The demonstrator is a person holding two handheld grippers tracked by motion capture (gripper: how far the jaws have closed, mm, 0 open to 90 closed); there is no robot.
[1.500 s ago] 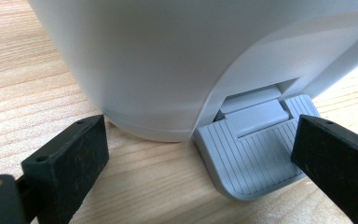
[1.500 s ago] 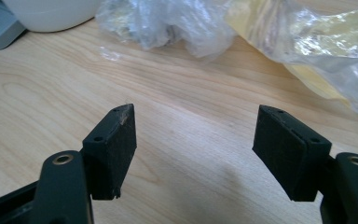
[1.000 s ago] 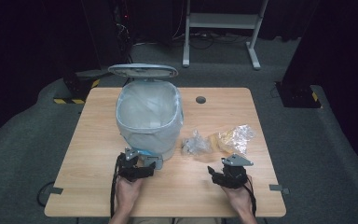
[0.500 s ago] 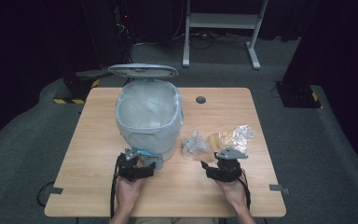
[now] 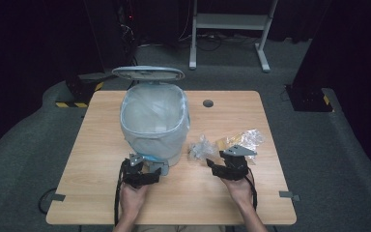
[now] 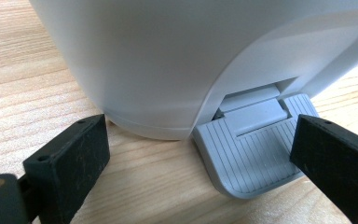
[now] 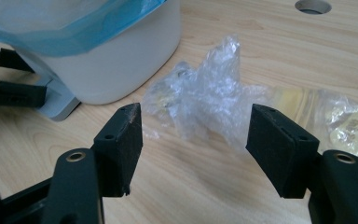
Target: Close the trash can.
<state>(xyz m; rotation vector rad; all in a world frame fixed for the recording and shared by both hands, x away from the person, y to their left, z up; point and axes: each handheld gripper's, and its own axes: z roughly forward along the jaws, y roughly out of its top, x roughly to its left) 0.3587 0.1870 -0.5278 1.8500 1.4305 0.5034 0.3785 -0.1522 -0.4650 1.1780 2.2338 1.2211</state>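
Note:
A white pedal bin [image 5: 154, 128] with a blue-edged clear liner stands on the wooden table [image 5: 96, 145], its grey lid [image 5: 148, 73] raised. My left gripper [image 5: 150, 171] is open at the bin's foot. In the left gripper view one jaw hangs over bare wood and the other lies over the right edge of the grey pedal [image 6: 254, 156]. My right gripper [image 7: 193, 135] is open and empty, low over the table. A crumpled clear plastic wad [image 7: 205, 100] lies just ahead of its jaws. Right of the bin, that wad [image 5: 200, 147] sits just beyond the right gripper [image 5: 215, 166].
A yellowish clear wrapper [image 5: 244, 140] lies beside the wad, also visible as the wrapper [image 7: 349, 121] at the right of the right gripper view. A cable hole [image 5: 207, 103] is in the table's far part. Black stands and a white frame surround the table on grey carpet.
The right gripper has moved left and away from the table's front edge, toward the crumpled plastic. The left gripper has stayed at the pedal and the lid stays up.

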